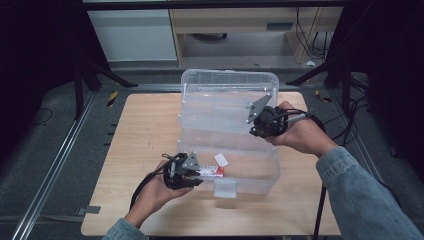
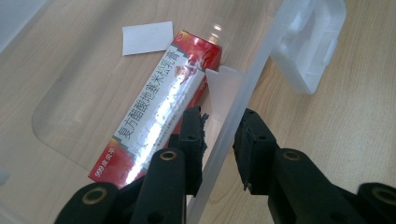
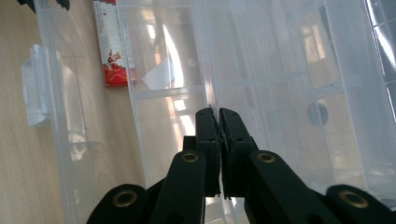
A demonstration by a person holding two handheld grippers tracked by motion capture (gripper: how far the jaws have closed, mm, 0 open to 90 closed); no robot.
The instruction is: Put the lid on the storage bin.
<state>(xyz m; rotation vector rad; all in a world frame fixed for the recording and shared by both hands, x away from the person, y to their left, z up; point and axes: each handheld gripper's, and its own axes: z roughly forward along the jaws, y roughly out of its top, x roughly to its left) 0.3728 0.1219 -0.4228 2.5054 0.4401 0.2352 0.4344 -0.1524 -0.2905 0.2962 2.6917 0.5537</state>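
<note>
Wooden table (image 1: 150, 125): left claw (image 2: 219, 140) spread astride bin wall (image 2: 243, 98), right claw (image 3: 218, 140) pinching divider (image 3: 208, 88); carton (image 2: 159, 107) reads "999".

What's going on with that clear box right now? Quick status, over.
Left gripper open, jaws astride the clear box front wall. Right gripper shut on inner tray. Red carton lies inside. Nothing blocking.

— What sits on the counter (image 1: 150, 130)?
— A clear plastic storage box (image 1: 260, 172), lid (image 1: 225, 95) open and standing up behind it, latch (image 1: 225, 189) at the front wall.
— Anything inside?
— A red and silver toothpaste carton (image 2: 161, 102) with Chinese print, lying flat along the front wall, and a small white paper slip (image 2: 147, 37) just beside its end.
</note>
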